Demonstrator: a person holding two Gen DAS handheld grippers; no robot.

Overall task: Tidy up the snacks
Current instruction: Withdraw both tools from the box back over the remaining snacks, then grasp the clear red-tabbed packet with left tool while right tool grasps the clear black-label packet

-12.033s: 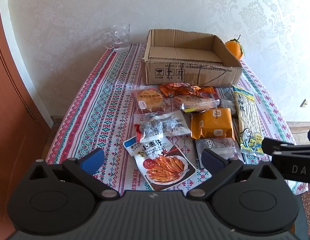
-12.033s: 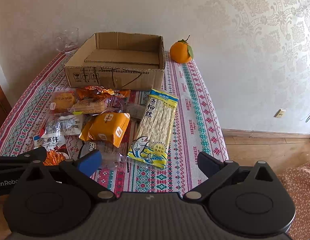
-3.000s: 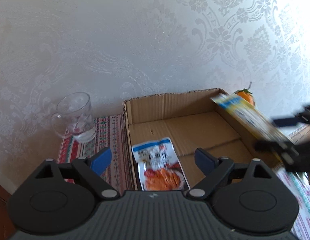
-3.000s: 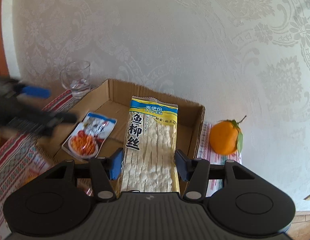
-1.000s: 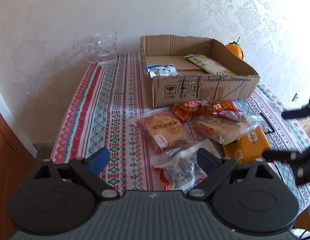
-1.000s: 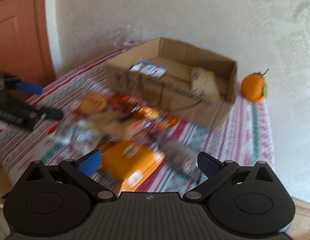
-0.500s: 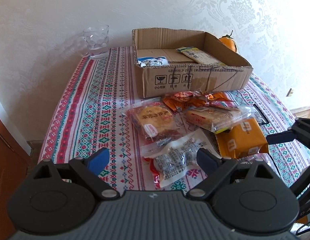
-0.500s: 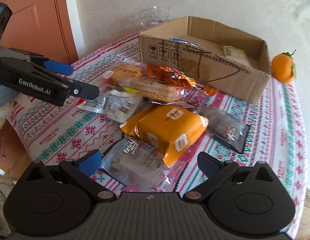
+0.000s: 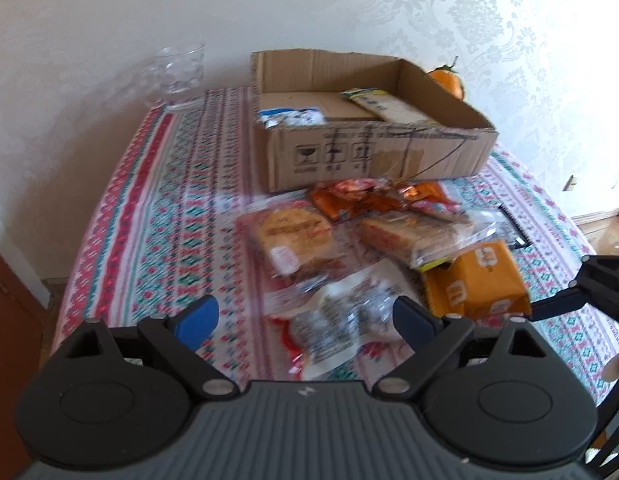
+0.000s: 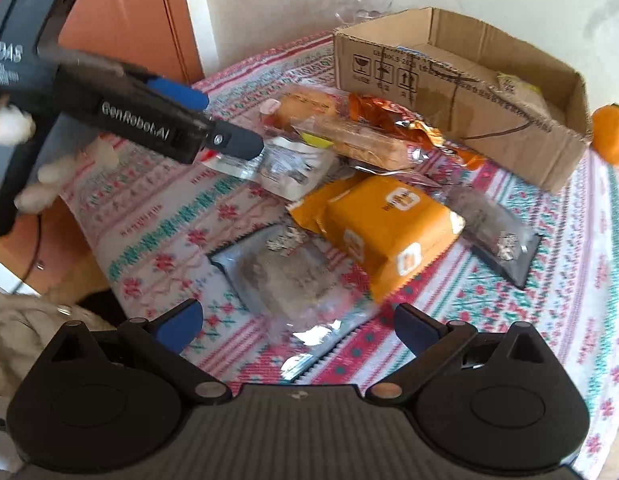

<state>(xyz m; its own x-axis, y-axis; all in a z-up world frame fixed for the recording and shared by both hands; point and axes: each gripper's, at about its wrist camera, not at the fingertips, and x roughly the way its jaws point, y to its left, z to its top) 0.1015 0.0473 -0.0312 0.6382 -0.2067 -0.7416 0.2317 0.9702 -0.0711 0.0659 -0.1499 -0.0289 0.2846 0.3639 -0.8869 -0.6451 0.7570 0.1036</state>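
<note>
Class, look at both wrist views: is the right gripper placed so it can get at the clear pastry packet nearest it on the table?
Probably yes. The right gripper is open and empty, and the clear pastry packet lies just ahead of its fingers with nothing on top; only the orange packet crowds its far edge.

A brown cardboard box [image 9: 373,152] sits on a tablecloth [image 9: 157,216] patterned in red, teal and white bands. In front of the box lie an orange packet [image 10: 389,224], a shiny orange-gold wrapper [image 10: 393,120] and clear packets. Behind the box, an orange fruit [image 9: 447,80] and cream damask-patterned wallpaper [image 9: 489,20].
</note>
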